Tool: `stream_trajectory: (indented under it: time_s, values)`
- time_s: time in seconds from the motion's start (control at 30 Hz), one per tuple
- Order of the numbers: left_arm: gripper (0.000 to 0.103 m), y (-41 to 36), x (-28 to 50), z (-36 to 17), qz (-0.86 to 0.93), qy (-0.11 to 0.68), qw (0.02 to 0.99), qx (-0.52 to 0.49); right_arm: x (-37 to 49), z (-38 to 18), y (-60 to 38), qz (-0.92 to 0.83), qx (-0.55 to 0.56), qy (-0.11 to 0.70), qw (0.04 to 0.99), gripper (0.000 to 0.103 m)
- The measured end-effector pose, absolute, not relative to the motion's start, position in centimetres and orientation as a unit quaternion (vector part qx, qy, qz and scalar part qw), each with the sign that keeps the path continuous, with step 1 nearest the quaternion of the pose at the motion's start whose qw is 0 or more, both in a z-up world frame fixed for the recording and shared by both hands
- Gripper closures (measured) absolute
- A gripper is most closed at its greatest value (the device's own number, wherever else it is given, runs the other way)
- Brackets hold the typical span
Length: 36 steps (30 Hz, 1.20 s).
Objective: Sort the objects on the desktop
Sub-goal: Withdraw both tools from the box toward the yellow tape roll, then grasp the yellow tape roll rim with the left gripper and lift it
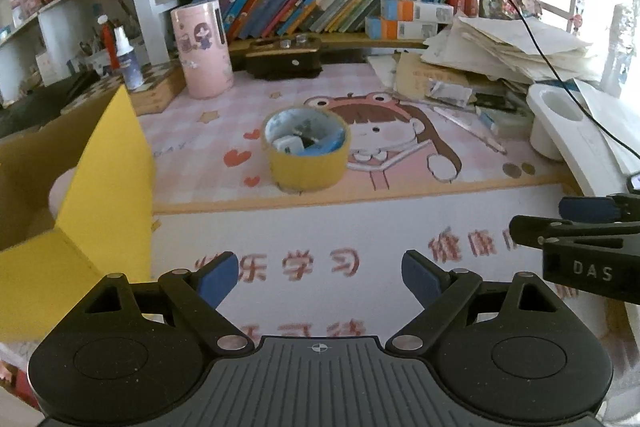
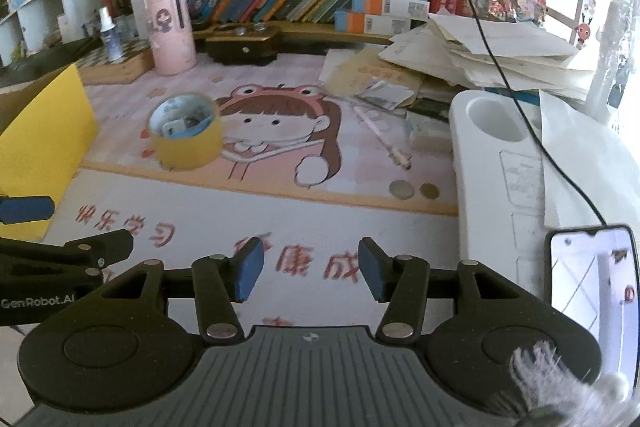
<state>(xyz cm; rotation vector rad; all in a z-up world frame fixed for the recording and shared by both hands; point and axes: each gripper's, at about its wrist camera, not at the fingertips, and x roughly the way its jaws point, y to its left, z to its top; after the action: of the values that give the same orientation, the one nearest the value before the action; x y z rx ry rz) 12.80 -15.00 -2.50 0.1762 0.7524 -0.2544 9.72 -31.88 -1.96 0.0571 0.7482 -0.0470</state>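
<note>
A wide roll of yellow tape stands on the pink cartoon desk mat with small items inside its core. A pen and two coins lie on the mat further right. My left gripper hovers over the mat's near white strip, open wide and empty, short of the tape. My right gripper hangs beside it, jaws half apart with nothing between them. Each gripper's fingers show at the other view's edge.
A yellow-lined cardboard box stands at the left. A pink cylinder holder, a spray bottle, a dark wooden box, a paper pile, a white desk organiser and a phone crowd the edges.
</note>
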Motion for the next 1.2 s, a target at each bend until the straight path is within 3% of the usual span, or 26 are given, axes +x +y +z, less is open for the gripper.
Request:
stream_trajectory:
  time_s: [0.2,0.57,0.93,1.07,1.2]
  values:
    - [0.006,-16.4,15.6,-2.4,-0.104,0.361,0.923,0.077,11.2,-1.5,-33.4,-0.014,0.029,0.354,0.935,0.050]
    - [0.005,-18.0,22.0,-4.0,-0.080,0.379,0.920,0.064,13.4,-1.6,-34.8,0.013,0.019,0.351,0.936,0.040]
    - [0.005,-19.3,27.4,-6.1,-0.056,0.390,0.915,0.085,15.3,-2.1,-35.9,0.025,0.004,0.362,0.932,0.036]
    - [0.013,-19.6,27.8,-6.4,-0.061,0.376,0.920,0.094,15.8,-2.1,-36.5,0.017,0.010,0.362,0.932,0.036]
    - [0.014,-19.9,27.5,-6.2,-0.076,0.380,0.917,0.094,16.2,-2.3,-36.8,0.013,0.016,0.365,0.931,0.036]
